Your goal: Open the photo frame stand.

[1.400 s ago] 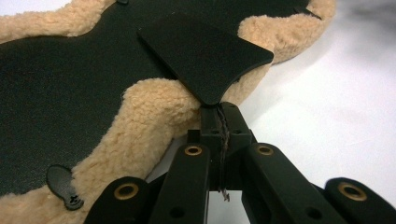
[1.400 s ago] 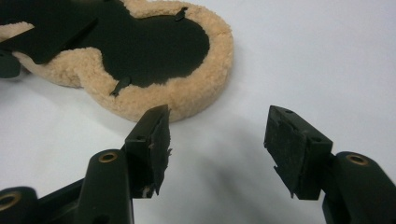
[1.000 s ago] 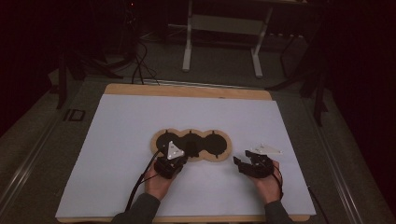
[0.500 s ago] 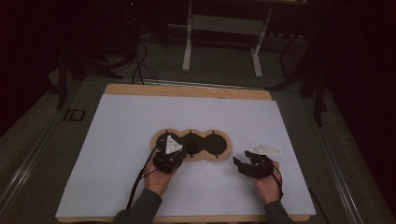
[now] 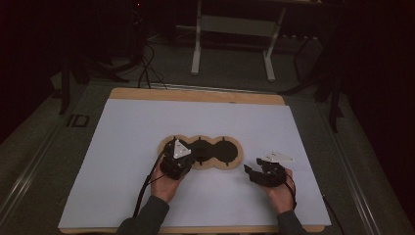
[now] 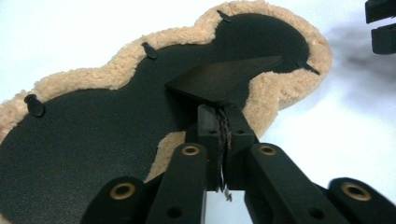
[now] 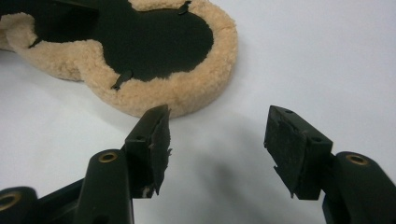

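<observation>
Two grippers: left gripper (image 6: 219,112) clenched on a thin black flap (image 6: 224,77); right gripper (image 7: 217,135) released, jaws wide apart, grasping nothing.
Item in hand: three-lobed pad (image 5: 235,159), tan fleece rim, black inside, lying flat on the white sheet (image 5: 122,147) near the middle of the table (image 5: 195,95).
Changed in the last second: my left gripper has crept forward over the pad's left lobe; right gripper has not moved, and the pad has not shifted.
Reading of that: I judge the left has just secured its pinch on the flap, so peeling or lifting it is the step in hand; the right waits just off the pad's right end, free to steady it.
High view: both hands low on the sheet, left over the pad, right beside it; the flap is too dark to make out.
Left gripper view: flap raised at a tilt above the black surface, its near edge between the closed jaws; small black tabs along the rim.
Right gripper view: bare sheet between the open jaws, fleece edge just beyond them, not touching.
</observation>
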Motion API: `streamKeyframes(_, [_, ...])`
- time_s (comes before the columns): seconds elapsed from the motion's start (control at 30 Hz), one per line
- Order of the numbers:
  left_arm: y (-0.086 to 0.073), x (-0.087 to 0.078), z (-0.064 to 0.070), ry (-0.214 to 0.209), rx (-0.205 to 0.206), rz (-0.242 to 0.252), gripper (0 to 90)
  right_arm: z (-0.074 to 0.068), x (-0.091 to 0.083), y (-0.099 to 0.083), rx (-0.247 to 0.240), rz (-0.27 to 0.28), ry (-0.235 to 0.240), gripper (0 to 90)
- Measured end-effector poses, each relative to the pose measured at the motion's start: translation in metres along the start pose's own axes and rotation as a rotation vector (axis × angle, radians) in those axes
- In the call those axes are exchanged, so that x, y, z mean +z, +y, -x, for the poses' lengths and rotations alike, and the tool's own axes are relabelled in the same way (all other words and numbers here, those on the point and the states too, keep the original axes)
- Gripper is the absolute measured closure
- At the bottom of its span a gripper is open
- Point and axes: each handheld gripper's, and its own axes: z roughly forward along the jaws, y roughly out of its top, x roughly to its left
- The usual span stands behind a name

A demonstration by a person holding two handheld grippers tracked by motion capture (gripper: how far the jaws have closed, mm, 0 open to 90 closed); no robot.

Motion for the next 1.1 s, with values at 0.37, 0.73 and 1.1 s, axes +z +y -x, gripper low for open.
streamKeyframes(0.37, [-0.001, -0.001, 0.001, -0.005, 0.02, -0.025, 62.5, 0.0, 0.0, 0.0, -0.001, -0.001, 0.001, 39.9])
streamKeyframes(0.73, [0.002, -0.005, 0.0, 0.027, 0.057, -0.005, 41.8, 0.0, 0.0, 0.0, -0.004, -0.004, 0.003, 39.7])
streamKeyframes(1.1, [0.019, -0.011, 0.004, 0.03, 0.133, 0.026, 44.0, 0.0, 0.0, 0.0, -0.005, -0.004, 0.004, 39.5])
